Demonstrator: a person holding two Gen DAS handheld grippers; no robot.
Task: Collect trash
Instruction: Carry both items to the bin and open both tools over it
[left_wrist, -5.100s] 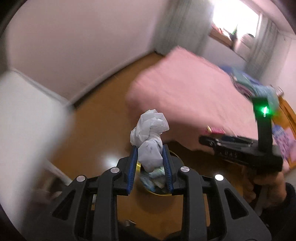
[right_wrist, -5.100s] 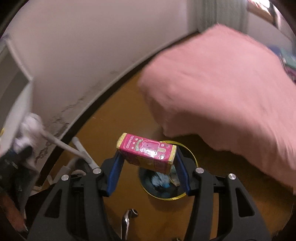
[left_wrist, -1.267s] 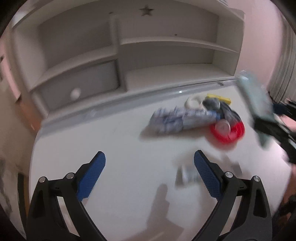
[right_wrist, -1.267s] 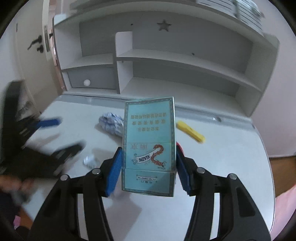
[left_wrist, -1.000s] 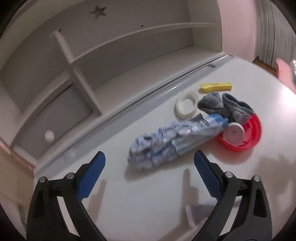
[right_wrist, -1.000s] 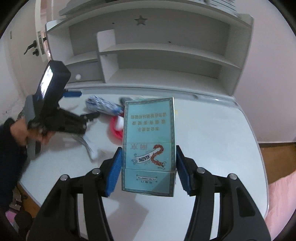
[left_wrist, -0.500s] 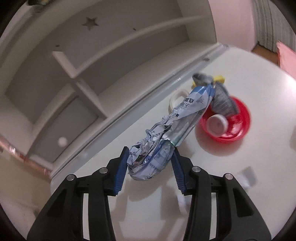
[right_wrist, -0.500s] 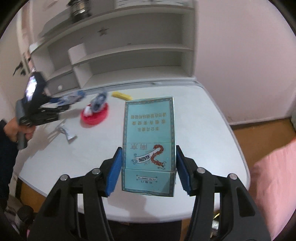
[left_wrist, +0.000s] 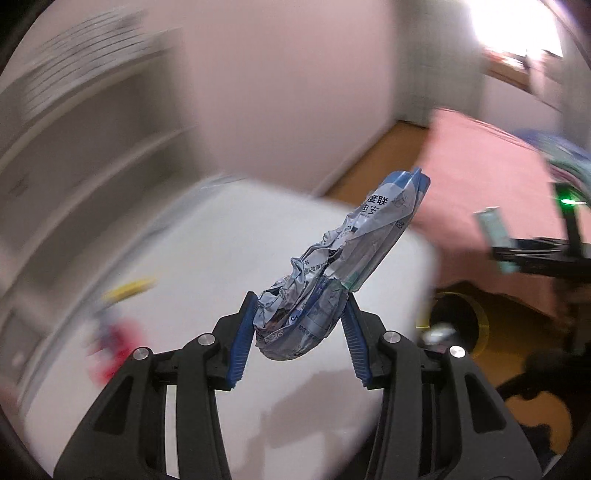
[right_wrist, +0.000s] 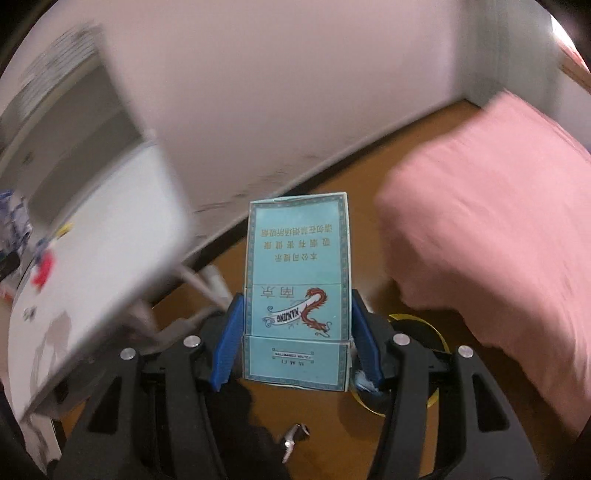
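Observation:
My left gripper (left_wrist: 299, 332) is shut on a crumpled blue-and-white plastic wrapper (left_wrist: 332, 269), held above the white desk (left_wrist: 207, 266) near its right edge. My right gripper (right_wrist: 297, 336) is shut on a light-blue cigarette box (right_wrist: 297, 295) printed with a red dragon, held upright over the wooden floor. A black bin with a yellow rim (right_wrist: 428, 332) stands on the floor just behind that box, mostly hidden by it. The same bin (left_wrist: 458, 321) shows in the left wrist view past the desk edge, with the right gripper (left_wrist: 517, 251) and its box above it.
A bed with a pink cover (right_wrist: 491, 236) fills the right side beside the bin. On the desk lie a yellow object (left_wrist: 129, 288) and a blurred red dish (left_wrist: 118, 339). White shelves (left_wrist: 74, 122) rise behind the desk. A white wall (right_wrist: 277, 92) runs along the floor.
My left gripper closed on the wrapper, lifted it off the desk and swung right toward the bin. My right gripper carried the cigarette box off the desk to above the floor by the bin.

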